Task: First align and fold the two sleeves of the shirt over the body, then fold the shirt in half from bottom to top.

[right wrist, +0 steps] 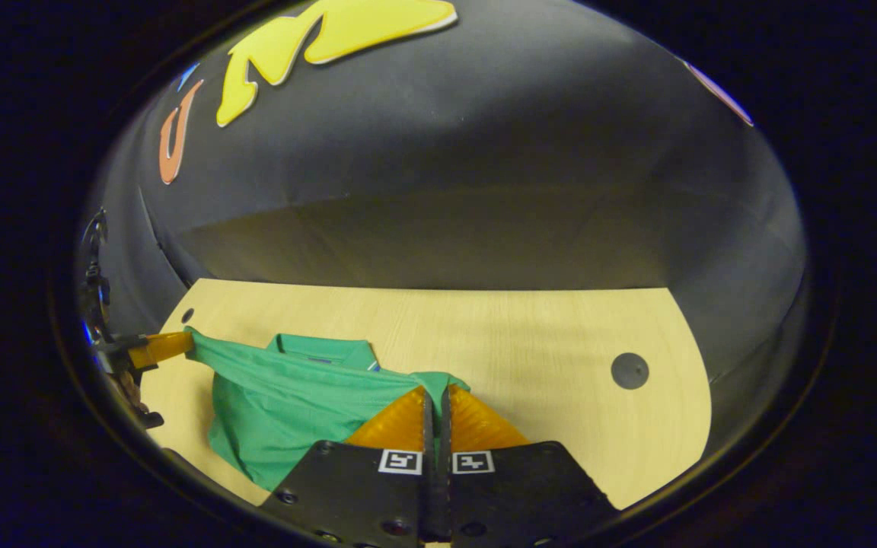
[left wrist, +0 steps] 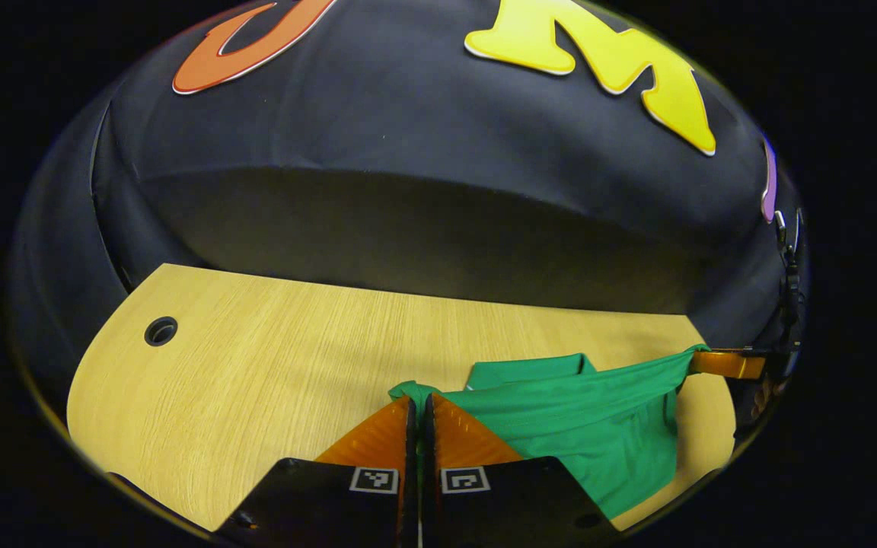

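On the wooden table (left wrist: 256,365), low in the frame, both the left gripper (left wrist: 419,407) and right gripper (right wrist: 436,397) pinch the green shirt (left wrist: 591,434) by its hem corners. You're handling light, limp cloth that sags between grips, so keep hold at the corners.

Matt green cloth shirt (left wrist: 591,426) on smooth wood-grain table (left wrist: 271,380)

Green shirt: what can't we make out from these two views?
- Sleeves: the green shirt hangs bunched between the grippers in both views, so whether they are folded over the body is unclear.
- Shirt's near part: hidden behind the left gripper in the left gripper view and the right gripper in the right gripper view.
- Table: near edge cut off in both views.
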The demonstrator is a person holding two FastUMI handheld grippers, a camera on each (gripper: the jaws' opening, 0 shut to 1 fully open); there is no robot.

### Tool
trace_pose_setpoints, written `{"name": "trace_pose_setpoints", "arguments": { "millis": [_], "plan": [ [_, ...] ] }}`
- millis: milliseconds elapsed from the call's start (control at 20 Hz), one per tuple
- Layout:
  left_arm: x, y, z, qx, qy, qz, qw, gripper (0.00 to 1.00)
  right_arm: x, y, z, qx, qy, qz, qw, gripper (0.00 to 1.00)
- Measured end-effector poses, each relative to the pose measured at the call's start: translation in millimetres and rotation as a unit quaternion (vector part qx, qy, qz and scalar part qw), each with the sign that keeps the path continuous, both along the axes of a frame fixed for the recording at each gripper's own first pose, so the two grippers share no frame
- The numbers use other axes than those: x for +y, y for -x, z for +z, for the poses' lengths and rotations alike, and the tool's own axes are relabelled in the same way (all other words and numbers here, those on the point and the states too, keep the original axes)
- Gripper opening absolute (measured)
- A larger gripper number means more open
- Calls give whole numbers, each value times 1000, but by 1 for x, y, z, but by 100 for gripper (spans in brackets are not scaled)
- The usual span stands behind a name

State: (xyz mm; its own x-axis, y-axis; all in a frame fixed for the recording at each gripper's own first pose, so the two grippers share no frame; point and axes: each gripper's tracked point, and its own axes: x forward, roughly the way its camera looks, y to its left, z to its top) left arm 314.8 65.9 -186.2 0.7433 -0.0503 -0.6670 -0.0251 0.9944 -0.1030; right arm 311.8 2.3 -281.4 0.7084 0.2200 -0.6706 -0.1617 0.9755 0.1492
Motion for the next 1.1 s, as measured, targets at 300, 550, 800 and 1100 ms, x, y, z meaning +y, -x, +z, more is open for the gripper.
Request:
{"name": "trace_pose_setpoints", "arguments": {
  "millis": [300, 550, 800, 1100],
  "plan": [
    [-1, -5, -5, -9, 10, 11, 1000, 64, -7, 11, -29, 11, 53, -12, 998, 9],
    [13, 14, 31, -34, 16, 45, 998, 95, -19, 27, -7, -23, 60, -48, 997, 97],
    [19, 37, 113, -106, -1, 50, 993, 100, -14, 62, 73, -91, 51, -65, 992, 98],
    [-2, 88, 225, -189, -24, 28, 981, 100, 2, 141, 201, -206, 33, -65, 976, 98]
  ]
}}
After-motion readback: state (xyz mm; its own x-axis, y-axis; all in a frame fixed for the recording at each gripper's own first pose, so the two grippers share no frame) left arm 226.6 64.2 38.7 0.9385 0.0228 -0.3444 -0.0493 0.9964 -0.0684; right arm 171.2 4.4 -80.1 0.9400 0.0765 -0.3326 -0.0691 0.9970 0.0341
